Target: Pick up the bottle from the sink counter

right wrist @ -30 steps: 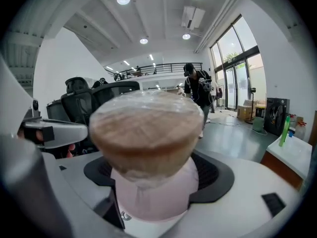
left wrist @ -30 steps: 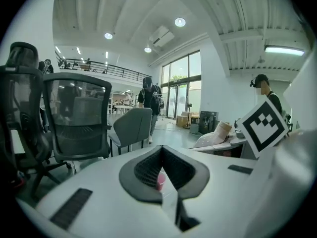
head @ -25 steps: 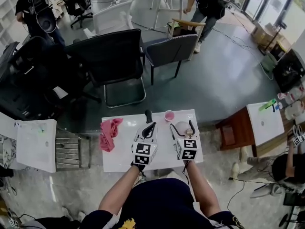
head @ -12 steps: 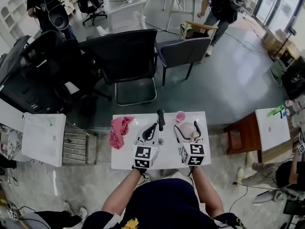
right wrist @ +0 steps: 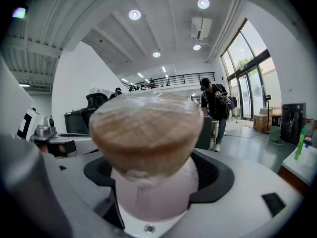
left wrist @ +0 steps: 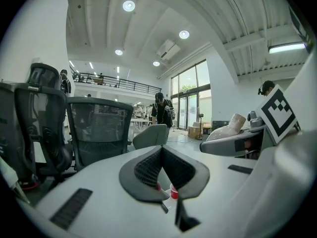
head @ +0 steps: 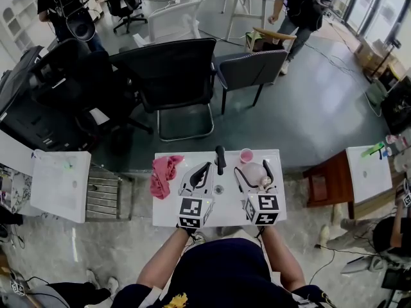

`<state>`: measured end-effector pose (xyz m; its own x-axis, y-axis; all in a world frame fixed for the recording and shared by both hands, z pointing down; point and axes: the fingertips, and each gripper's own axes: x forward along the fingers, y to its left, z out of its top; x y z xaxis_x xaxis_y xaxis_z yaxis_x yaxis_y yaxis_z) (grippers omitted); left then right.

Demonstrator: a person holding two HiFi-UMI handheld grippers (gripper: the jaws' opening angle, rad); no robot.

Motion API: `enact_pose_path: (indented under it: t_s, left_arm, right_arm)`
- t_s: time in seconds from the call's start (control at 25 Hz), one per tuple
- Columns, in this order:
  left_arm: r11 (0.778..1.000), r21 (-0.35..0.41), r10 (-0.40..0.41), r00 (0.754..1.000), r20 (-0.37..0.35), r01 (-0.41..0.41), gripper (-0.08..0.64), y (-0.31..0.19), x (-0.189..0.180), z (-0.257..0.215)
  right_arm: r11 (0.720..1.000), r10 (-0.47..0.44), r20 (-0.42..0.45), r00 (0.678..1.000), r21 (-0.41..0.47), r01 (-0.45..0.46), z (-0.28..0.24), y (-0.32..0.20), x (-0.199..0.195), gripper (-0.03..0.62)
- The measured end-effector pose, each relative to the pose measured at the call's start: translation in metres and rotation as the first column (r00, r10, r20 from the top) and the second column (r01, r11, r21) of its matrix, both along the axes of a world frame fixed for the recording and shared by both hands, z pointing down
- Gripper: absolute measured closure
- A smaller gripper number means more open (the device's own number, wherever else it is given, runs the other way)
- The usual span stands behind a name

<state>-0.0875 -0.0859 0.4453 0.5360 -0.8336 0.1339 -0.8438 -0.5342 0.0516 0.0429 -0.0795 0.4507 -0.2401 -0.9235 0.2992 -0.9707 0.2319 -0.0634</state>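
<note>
Clamped in right gripper [head: 252, 167], jaws spread round its pale body: bottle [right wrist: 143, 128], brown cap outward, at white sink counter [head: 170, 212]. At its 9 o'clock, left gripper [left wrist: 166, 195], jaws closed, empty. Pink cup [head: 246, 155] at 12 o'clock.

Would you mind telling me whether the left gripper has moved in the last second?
Yes. The left gripper shifted left: its tips overlapped the faucet, which now stands clear on its right.
</note>
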Motion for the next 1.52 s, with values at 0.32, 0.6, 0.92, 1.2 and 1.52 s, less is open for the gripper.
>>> enact_pose_path:
  t_s: [0.32,0.6,0.92,1.2,1.52]
  left_arm:
    - [0.999,0.034,-0.019,1.0,-0.002,0.019,0.543,0.006,-0.017,-0.022]
    - [0.997,0.072,-0.031,0.999,-0.026,0.033,0.541,0.015,-0.03,-0.048]
    - [0.997,0.072,-0.035,0.998,-0.053,0.039,0.541,0.021,-0.038,-0.056]
    - [0.996,0.084,-0.03,0.998,-0.058,0.034,0.541,0.026,-0.042,-0.063]
    - [0.993,0.117,-0.012,0.999,-0.03,0.015,0.541,0.037,-0.038,-0.069]
  right_arm:
    - [0.999,-0.029,-0.002,1.0,0.037,0.029,-0.019,0.003,-0.017,0.161]
    - [0.999,-0.025,0.019,1.0,0.042,0.024,-0.028,0.011,-0.023,0.161]
    - [0.996,-0.017,0.021,1.0,0.083,0.015,-0.048,0.017,-0.024,0.161]
    - [0.993,-0.034,0.004,0.999,0.11,0.034,-0.058,0.021,-0.036,0.161]
    - [0.993,-0.041,0.0,0.999,0.113,0.041,-0.06,0.024,-0.037,0.161]
